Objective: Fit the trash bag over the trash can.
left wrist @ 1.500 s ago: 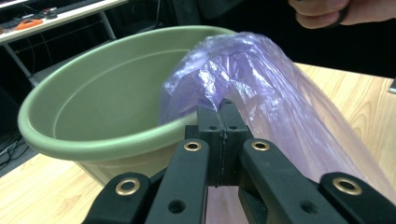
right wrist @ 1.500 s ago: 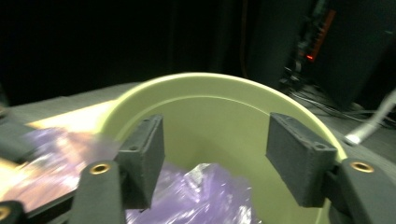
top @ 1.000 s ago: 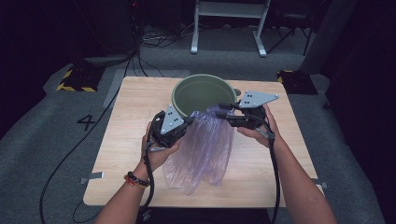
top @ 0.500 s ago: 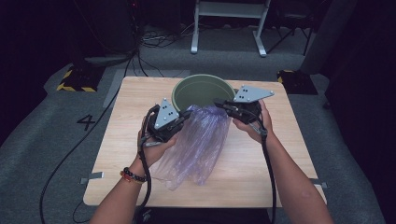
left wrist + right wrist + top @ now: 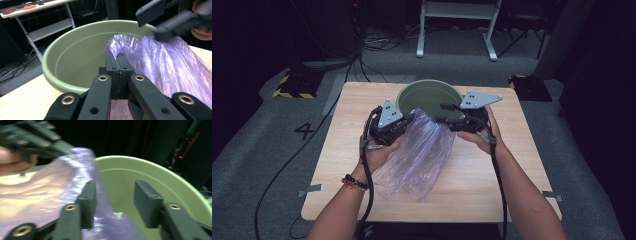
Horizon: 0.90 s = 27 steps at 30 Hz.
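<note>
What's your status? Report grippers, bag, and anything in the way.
Left gripper shut on purple plastic bag edge. Right gripper jaws just opening, bag film between, not clamped. Bag mouth at green bowl rim. Nothing in the way.

A black "4" (image 5: 305, 131) marks the grey floor (image 5: 262, 165) (left of the table).

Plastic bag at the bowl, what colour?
Translucent purple plastic bag, clearest in the left gripper view.

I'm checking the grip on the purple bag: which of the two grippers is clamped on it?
The left gripper: jaws pinched on the purple bag. The right gripper has been opening.
</note>
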{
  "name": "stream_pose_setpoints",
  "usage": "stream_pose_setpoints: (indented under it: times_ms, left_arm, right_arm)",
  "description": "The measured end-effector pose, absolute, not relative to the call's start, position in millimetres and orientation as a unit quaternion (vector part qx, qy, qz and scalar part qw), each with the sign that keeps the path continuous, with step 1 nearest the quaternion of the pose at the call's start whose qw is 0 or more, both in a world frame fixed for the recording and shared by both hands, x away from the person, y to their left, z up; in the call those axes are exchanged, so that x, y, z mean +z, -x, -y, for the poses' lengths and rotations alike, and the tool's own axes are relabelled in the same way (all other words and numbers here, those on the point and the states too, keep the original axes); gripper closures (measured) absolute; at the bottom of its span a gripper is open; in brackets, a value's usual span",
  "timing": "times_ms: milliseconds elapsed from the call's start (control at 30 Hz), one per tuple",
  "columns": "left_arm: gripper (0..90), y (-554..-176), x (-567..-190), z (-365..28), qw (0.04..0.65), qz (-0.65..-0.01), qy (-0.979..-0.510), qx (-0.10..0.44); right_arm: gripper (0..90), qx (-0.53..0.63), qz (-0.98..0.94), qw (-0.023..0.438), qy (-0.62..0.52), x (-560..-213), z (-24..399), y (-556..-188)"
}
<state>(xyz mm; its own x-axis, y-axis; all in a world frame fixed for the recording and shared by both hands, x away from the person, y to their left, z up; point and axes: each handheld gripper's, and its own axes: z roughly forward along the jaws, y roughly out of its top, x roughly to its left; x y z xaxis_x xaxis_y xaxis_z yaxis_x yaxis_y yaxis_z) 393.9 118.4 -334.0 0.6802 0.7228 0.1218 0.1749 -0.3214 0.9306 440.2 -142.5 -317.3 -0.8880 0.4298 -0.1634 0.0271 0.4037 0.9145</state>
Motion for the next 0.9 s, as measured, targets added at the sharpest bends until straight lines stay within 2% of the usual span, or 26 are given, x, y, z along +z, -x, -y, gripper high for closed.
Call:
stream_pose_setpoints:
  times_ms: [100, 300, 333, 433, 467, 533, 667, 800, 900]
  left_arm:
    - [89.8, -393, -334, -115, 0.499, -0.290, -0.769, 0.274]
    - [89.8, -393, -334, -111, 0.493, -0.288, -0.774, 0.275]
    - [89.8, -393, -335, -111, 0.492, -0.288, -0.774, 0.275]
    - [89.8, -392, -334, -111, 0.493, -0.286, -0.775, 0.273]
    - [89.8, -392, -334, -111, 0.493, -0.285, -0.775, 0.274]
    - [89.8, -392, -334, -112, 0.495, -0.286, -0.774, 0.275]
    - [89.8, -390, -333, -114, 0.499, -0.284, -0.772, 0.272]
    - [87.5, -389, -332, -114, 0.499, -0.279, -0.773, 0.274]
    - [74.4, -389, -332, -114, 0.506, -0.280, -0.769, 0.273]
  right_arm:
    - [38.9, 0.524, -0.826, 0.175, -0.110, -321, 137, -431]
    - [43.9, 0.504, -0.847, 0.154, -0.068, -327, 131, -422]
    - [45.9, 0.499, -0.849, 0.160, -0.070, -328, 131, -422]
    - [65.5, 0.479, -0.854, 0.184, -0.081, -331, 131, -425]
    - [71.0, 0.482, -0.854, 0.178, -0.080, -331, 131, -425]
    - [78.3, 0.487, -0.851, 0.183, -0.081, -330, 132, -425]
    - [86.4, 0.512, -0.835, 0.183, -0.087, -326, 136, -423]
    - [88.9, 0.528, -0.822, 0.190, -0.100, -319, 142, -425]
    - [89.4, 0.543, -0.808, 0.192, -0.121, -314, 145, -430]
